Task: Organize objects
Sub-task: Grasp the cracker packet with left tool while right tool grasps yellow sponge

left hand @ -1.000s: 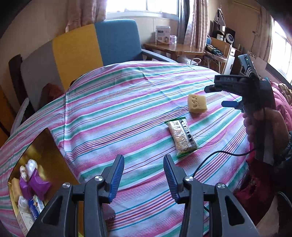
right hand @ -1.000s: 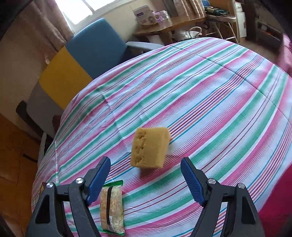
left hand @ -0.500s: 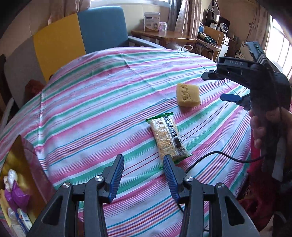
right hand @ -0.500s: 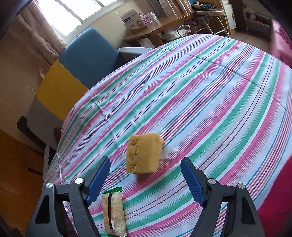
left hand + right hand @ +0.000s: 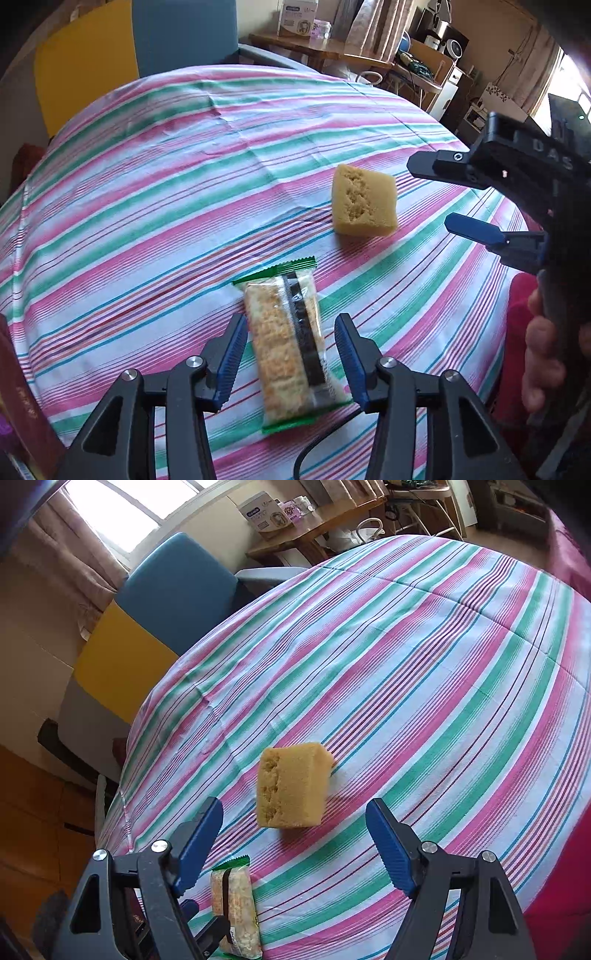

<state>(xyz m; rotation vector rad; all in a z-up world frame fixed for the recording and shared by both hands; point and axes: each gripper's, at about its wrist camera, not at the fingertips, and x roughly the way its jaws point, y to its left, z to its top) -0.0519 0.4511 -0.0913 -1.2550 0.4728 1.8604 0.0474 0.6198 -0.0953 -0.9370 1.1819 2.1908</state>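
one sponge [image 5: 364, 201], one snack bar [image 5: 291, 347], two tools [image 5: 291, 363]

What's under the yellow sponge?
The sponge sits on the striped tablecloth, casting a small shadow. The cloth right beneath it is covered, so anything there stays hidden. The snack bar lies apart, between the left gripper's open blue fingers.

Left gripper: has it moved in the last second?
Yes. The left gripper has advanced toward the snack bar, which lies unmoved beside the yellow sponge; its open fingers now straddle the bar.
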